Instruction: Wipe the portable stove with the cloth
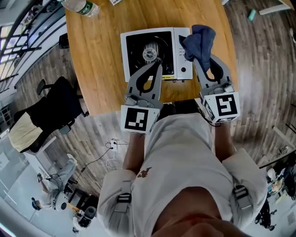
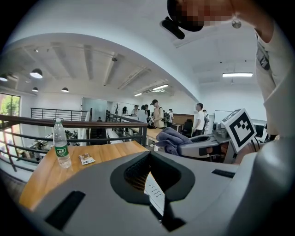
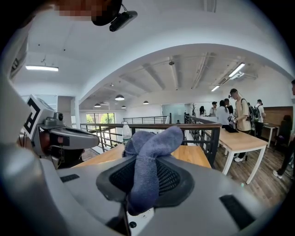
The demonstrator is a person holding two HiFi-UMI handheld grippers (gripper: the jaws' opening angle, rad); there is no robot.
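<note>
The portable stove (image 1: 152,53), white with a black top and a round burner, sits on the round wooden table (image 1: 101,55). My left gripper (image 1: 158,64) hangs over the stove's near edge, shut with nothing between its jaws; in the left gripper view (image 2: 150,157) a white strip of the stove (image 2: 155,190) shows below the jaws. My right gripper (image 1: 200,61) is shut on a bunched blue cloth (image 1: 200,40) over the stove's right end, by its control panel. In the right gripper view the cloth (image 3: 146,159) stands up from between the jaws.
A water bottle (image 1: 82,6) (image 2: 60,143) and a small packet (image 2: 86,159) lie on the far left of the table. A black chair (image 1: 58,109) stands to the table's left, with cables (image 1: 111,148) on the floor. Beyond a railing (image 3: 203,129), people stand by other tables.
</note>
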